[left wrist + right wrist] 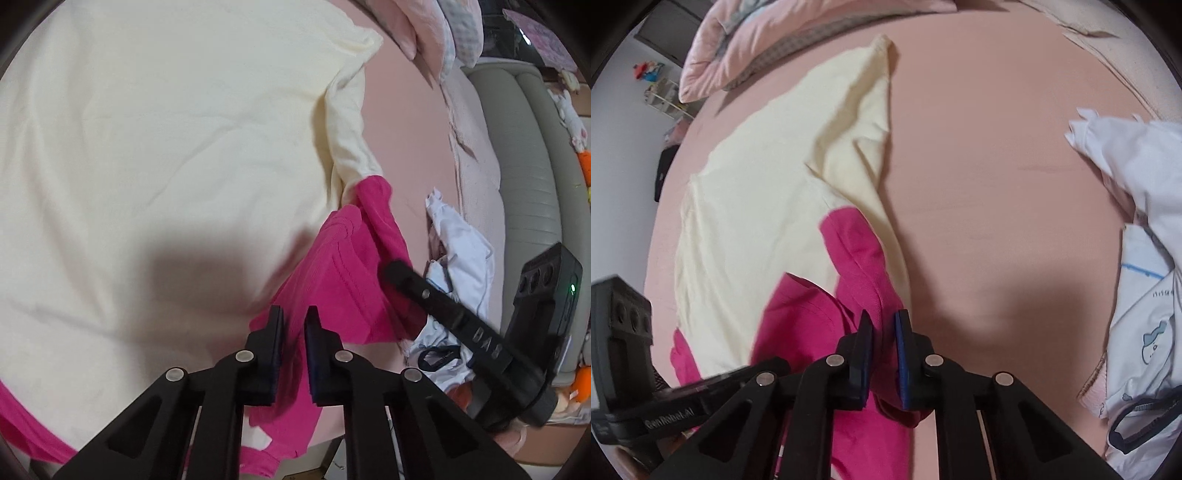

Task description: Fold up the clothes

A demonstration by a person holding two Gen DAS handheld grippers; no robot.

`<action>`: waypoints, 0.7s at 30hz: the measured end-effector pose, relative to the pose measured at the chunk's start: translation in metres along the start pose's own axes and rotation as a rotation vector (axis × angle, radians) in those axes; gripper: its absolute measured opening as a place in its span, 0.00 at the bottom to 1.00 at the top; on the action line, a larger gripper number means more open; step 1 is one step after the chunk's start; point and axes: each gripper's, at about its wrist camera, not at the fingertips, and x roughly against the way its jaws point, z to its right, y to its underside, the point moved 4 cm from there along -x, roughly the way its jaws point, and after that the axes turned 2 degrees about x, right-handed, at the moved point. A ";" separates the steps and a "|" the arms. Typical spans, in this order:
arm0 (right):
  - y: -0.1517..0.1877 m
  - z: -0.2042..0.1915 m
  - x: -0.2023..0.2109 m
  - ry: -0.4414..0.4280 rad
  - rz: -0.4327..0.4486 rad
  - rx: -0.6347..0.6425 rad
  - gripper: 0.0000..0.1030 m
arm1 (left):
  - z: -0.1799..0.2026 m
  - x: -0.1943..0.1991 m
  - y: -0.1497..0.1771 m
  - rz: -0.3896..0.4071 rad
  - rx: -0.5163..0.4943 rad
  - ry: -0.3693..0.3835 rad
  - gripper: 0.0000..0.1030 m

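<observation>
I have both grippers pinched onto the pink garment [343, 280] at the near edge of the bed, so I read this as the grab that opens a fold: the left gripper [294, 325] has its jaws drawn together with a strip of the magenta cloth between the pads, and the right gripper [882, 332] is clamped the same way on a bunched ridge of the same fabric a little further along to the right. The pink piece lies partly on top of the cream garment [757, 206], which is spread broad and mostly flat across the middle of the bed with one sleeve running off toward the far side; I cannot tell whether pink and cream are two items or one two-tone top. My guess is that the next move wants both hands to rise together and carry the held edge across, keeping the cloth taut between them so it does not drag the cream layer underneath or crumple. The pink bedsheet [997, 184] is smooth and soft, so it should let fabric slide. To the right sits a white garment [1137, 258] in a loose heap, well apart from my work. A pink quilt [746, 44] is bunched at the far end, and a padded grey headboard [524, 155] edges the bed
</observation>
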 end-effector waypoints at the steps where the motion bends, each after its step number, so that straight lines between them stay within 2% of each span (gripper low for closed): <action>1: -0.003 -0.002 0.002 -0.020 0.006 -0.011 0.10 | -0.001 0.005 0.002 0.009 0.003 0.003 0.09; 6: -0.013 -0.018 0.010 -0.108 0.036 -0.035 0.10 | -0.003 0.033 0.012 0.056 -0.006 0.036 0.09; 9: -0.011 -0.032 0.008 -0.161 0.037 -0.038 0.10 | -0.009 0.038 0.014 0.055 0.007 0.060 0.09; 10: -0.012 -0.036 0.007 -0.156 0.036 -0.035 0.10 | -0.009 0.037 0.014 0.058 0.007 0.044 0.09; 12: -0.012 -0.044 0.004 -0.144 0.035 -0.026 0.09 | -0.016 0.038 0.013 0.066 -0.001 -0.038 0.10; 14: -0.010 -0.051 0.002 -0.117 0.033 -0.007 0.09 | -0.022 0.041 0.010 0.080 0.004 -0.061 0.13; 15: -0.010 -0.053 0.001 -0.114 0.032 0.000 0.09 | -0.025 0.043 0.008 0.087 0.007 -0.071 0.17; 16: -0.010 -0.054 0.001 -0.114 0.030 0.005 0.09 | -0.026 0.043 0.006 0.091 0.016 -0.053 0.34; 17: -0.009 -0.055 0.002 -0.118 0.028 0.005 0.09 | -0.027 0.043 0.005 0.092 0.023 -0.028 0.58; 18: -0.009 -0.057 0.002 -0.122 0.027 0.004 0.09 | -0.028 0.041 0.003 0.087 0.028 0.000 0.67; 21: -0.010 -0.056 0.003 -0.121 0.023 -0.008 0.10 | -0.024 0.037 -0.004 0.103 0.015 0.039 0.70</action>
